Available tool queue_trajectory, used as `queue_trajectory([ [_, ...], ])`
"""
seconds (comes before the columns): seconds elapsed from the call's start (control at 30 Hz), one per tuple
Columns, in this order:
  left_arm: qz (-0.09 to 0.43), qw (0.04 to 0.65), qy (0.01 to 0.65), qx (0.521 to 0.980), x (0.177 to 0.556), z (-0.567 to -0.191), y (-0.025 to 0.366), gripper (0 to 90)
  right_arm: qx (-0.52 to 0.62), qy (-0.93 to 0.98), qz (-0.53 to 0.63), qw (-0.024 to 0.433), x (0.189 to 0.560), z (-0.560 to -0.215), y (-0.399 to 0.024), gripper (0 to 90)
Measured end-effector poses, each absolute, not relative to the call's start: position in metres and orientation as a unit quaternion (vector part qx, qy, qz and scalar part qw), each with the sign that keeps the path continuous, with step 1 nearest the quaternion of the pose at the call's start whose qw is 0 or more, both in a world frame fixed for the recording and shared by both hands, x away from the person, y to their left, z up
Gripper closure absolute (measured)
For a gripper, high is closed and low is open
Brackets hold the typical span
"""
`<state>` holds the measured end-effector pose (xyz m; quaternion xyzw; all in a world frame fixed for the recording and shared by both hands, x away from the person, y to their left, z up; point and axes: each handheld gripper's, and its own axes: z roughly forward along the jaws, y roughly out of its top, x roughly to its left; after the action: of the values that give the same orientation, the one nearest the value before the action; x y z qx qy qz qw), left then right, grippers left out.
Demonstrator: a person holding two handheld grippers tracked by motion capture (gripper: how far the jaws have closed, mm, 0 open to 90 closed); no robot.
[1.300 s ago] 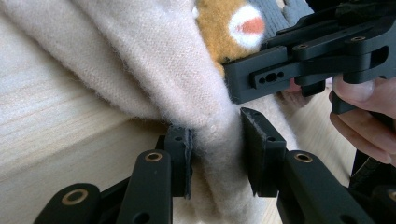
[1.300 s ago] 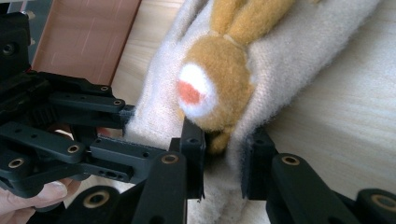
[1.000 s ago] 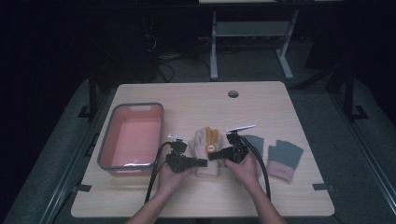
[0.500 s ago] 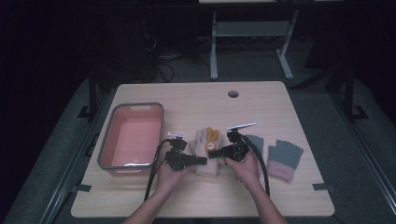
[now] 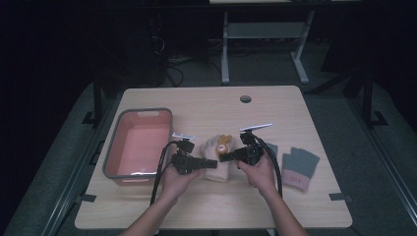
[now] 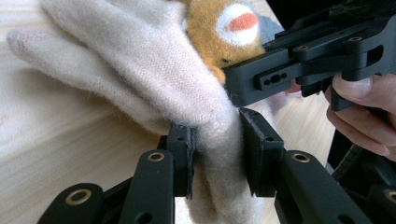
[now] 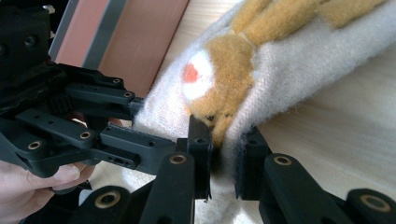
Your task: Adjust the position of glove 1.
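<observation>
Dark surroundings frame a light wooden table (image 5: 216,113), behind which a white desk frame (image 5: 265,44) and tangled cables are seen on the floor. At about nine o'clock from the table's middle, a pink tub with a grey rim (image 5: 138,143) is placed, its long side running toward twelve o'clock. Near the table's middle, slightly toward six o'clock, a cream knitted glove (image 5: 216,158) bearing an orange animal patch with a white-and-red snout (image 5: 223,144) is gripped from both sides.

The left gripper (image 5: 210,163) is brought in from nine o'clock of the glove; in the left gripper view its jaws are seen pinched tight on a fold of the cream wool (image 6: 215,140), the pads (image 6: 186,154) pressed into the fabric. The right gripper (image 5: 223,157) is brought in from three o'clock of the glove; in the right gripper view its jaws are seen closed on the glove's edge (image 7: 224,135), just under the orange patch (image 7: 224,74). These jaws have just been closing, with the wool between them. The two sets of jaws are held close together, tips nearly meeting.

At three o'clock from the cream glove, a grey-green glove with a pink cuff (image 5: 298,168) is laid flat, and another grey-green piece (image 5: 271,149) is partly hidden beside the right hand (image 5: 258,172). A round cable hole (image 5: 245,99) is set in the table toward twelve o'clock.
</observation>
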<state>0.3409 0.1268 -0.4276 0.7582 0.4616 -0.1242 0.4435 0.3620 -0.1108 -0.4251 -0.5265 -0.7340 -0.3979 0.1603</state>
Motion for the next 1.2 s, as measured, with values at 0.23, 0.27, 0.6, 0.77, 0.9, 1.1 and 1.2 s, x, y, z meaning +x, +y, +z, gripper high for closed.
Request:
queue_trajectory([
  [0.23,-0.121,0.453,0.454,0.758,0.343,-0.416,0.127,67.3,-0.523,-0.732,-0.407,0.158,0.363,-0.414,-0.113,79.4],
  [0.27,-0.119,0.457,0.453,0.757,0.343,-0.414,0.127,67.3,-0.523,-0.73,-0.41,0.159,0.363,-0.411,-0.114,79.4],
  [0.6,-0.12,0.466,0.446,0.755,0.348,-0.399,0.132,67.3,-0.518,-0.727,-0.422,0.16,0.366,-0.397,-0.113,79.6],
  [0.77,-0.117,0.473,0.444,0.752,0.352,-0.392,0.134,67.4,-0.516,-0.728,-0.424,0.157,0.371,-0.391,-0.112,79.7],
  [0.9,-0.113,0.475,0.442,0.753,0.354,-0.385,0.137,67.5,-0.513,-0.726,-0.431,0.158,0.373,-0.385,-0.11,79.7],
  [1.1,-0.104,0.482,0.434,0.754,0.357,-0.372,0.144,67.5,-0.509,-0.723,-0.439,0.161,0.378,-0.374,-0.105,79.7],
  [1.2,-0.101,0.486,0.431,0.753,0.359,-0.366,0.149,67.5,-0.505,-0.723,-0.443,0.159,0.38,-0.367,-0.102,79.6],
])
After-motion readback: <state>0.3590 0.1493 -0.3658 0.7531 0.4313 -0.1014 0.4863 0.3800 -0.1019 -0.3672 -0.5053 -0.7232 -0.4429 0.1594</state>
